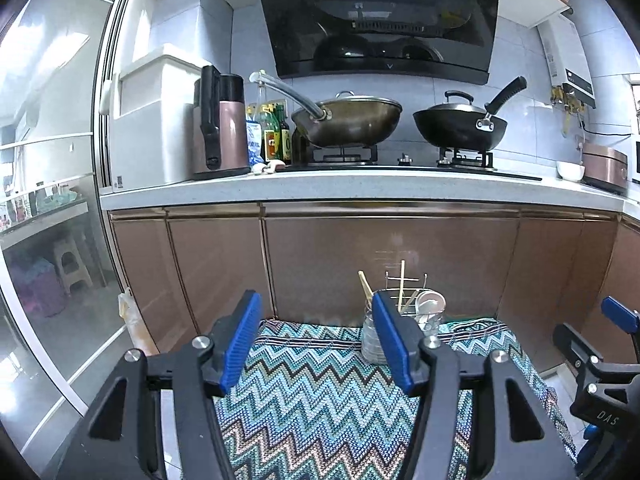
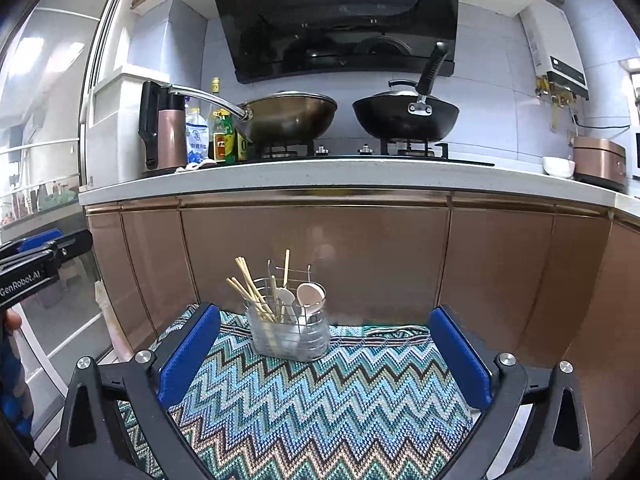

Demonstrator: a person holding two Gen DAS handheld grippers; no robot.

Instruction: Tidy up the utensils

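A clear utensil holder (image 2: 289, 334) with a wire rack stands at the far edge of a zigzag-patterned cloth (image 2: 320, 408). Several wooden chopsticks (image 2: 250, 290) and pale spoons (image 2: 310, 294) stick up out of it. My right gripper (image 2: 324, 340) stands wide open on the near side of the holder, with nothing between its blue pads. In the left wrist view the holder (image 1: 374, 340) is partly hidden behind the right blue pad (image 1: 394, 344) of my left gripper (image 1: 316, 340), which is open and holds nothing. The right gripper (image 1: 600, 360) shows at that view's right edge.
Brown cabinet doors (image 2: 320, 256) rise right behind the cloth. Above them a white countertop (image 2: 344, 178) carries a stove with two woks (image 2: 292, 118), a kettle (image 2: 164, 132), several bottles and a white bowl (image 2: 558, 166). A glass sliding door (image 1: 52, 200) is on the left.
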